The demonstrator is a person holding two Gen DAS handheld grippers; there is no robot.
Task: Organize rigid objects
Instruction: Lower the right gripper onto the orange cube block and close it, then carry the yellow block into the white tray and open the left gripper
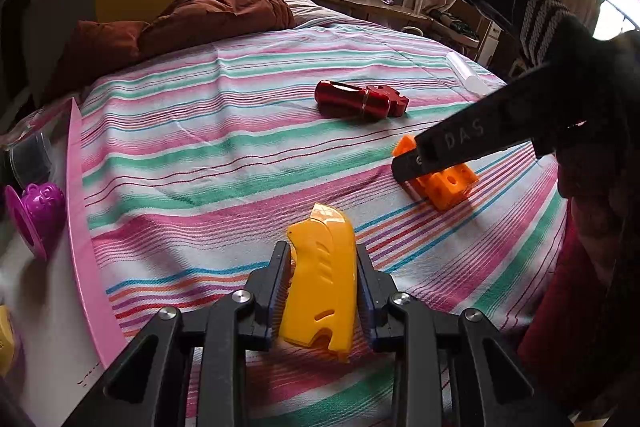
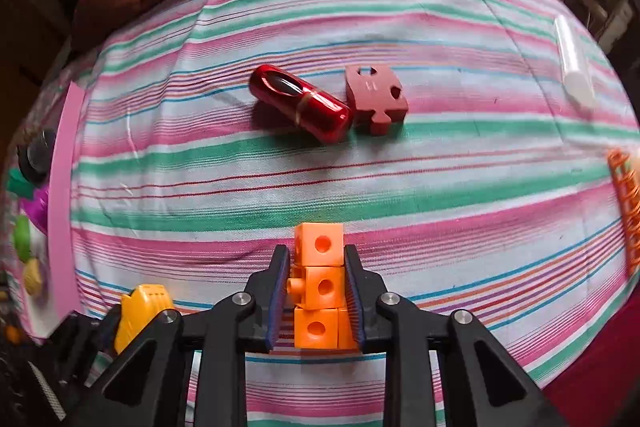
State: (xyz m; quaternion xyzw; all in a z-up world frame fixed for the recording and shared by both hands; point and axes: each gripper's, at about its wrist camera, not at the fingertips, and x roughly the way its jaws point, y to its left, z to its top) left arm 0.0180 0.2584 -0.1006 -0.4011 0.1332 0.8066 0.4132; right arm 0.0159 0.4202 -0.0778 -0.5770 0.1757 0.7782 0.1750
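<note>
Clamped in the left hand-held gripper (image 1: pixel 322 291) is a yellow plastic piece (image 1: pixel 320 283), while the right hand-held gripper (image 2: pixel 316 287) grips an orange block of 3 cubes (image 2: pixel 320 283) low over the striped bed (image 2: pixel 440 187). Beyond its tips, a red capsule (image 2: pixel 300 103) touching a red puzzle piece (image 2: pixel 376 99) looks already paired, with a white tube (image 2: pixel 574 67) left; "DAS" is printed on the right finger (image 1: pixel 464 137).

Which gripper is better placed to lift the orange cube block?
The right gripper: its jaws are shut on the orange cube block. The left gripper is already shut on the yellow plastic piece.
</note>
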